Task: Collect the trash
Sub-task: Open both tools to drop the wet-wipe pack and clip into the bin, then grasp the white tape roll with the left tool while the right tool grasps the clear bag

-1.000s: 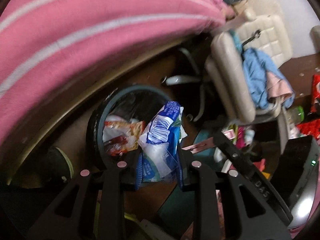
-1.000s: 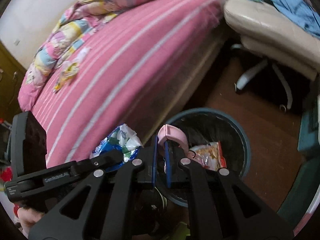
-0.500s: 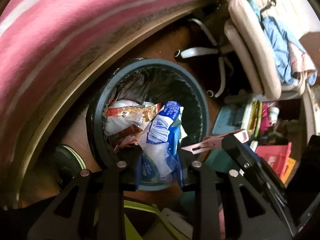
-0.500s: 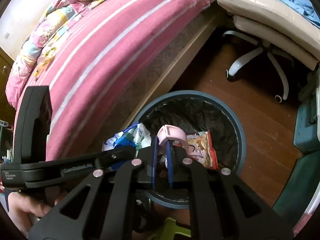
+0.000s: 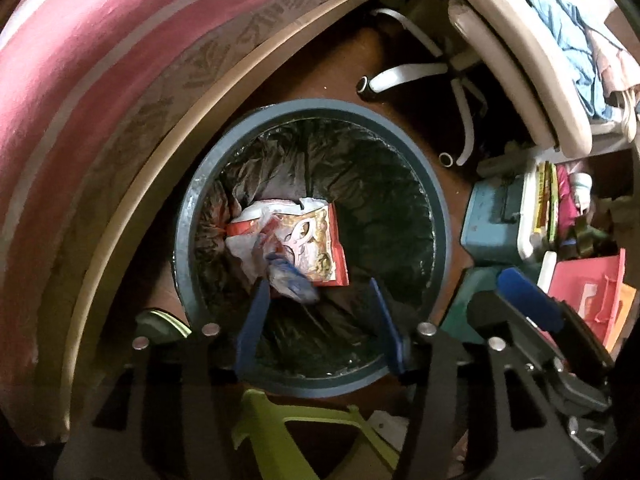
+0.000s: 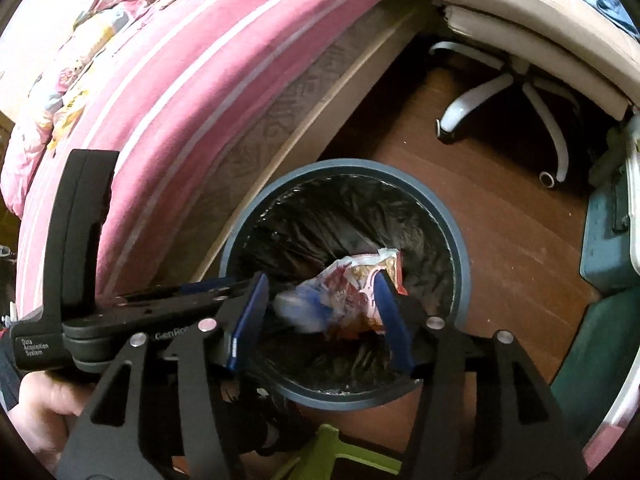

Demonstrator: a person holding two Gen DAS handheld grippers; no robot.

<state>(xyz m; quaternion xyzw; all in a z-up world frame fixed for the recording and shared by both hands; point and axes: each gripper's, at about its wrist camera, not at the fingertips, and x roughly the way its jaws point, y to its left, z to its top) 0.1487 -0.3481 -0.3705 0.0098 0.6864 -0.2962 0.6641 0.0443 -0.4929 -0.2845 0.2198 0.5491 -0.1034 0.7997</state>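
A round blue-grey trash bin with a black liner stands on the wooden floor beside the bed; it also shows in the right wrist view. Inside lie a red snack packet and white wrappers. A blue and white wrapper, blurred, is dropping into the bin; it also shows in the right wrist view. A pink object falls next to it. My left gripper is open and empty over the bin. My right gripper is open and empty over the bin.
A pink striped bed runs along the left of the bin. An office chair with clothes stands behind it. A teal box and cluttered items lie to the right. A green stool sits just in front of the bin.
Both grippers moved over the bin and opened. The blue and white wrapper left my left gripper and the pink object left my right gripper; both now fall into the bin.
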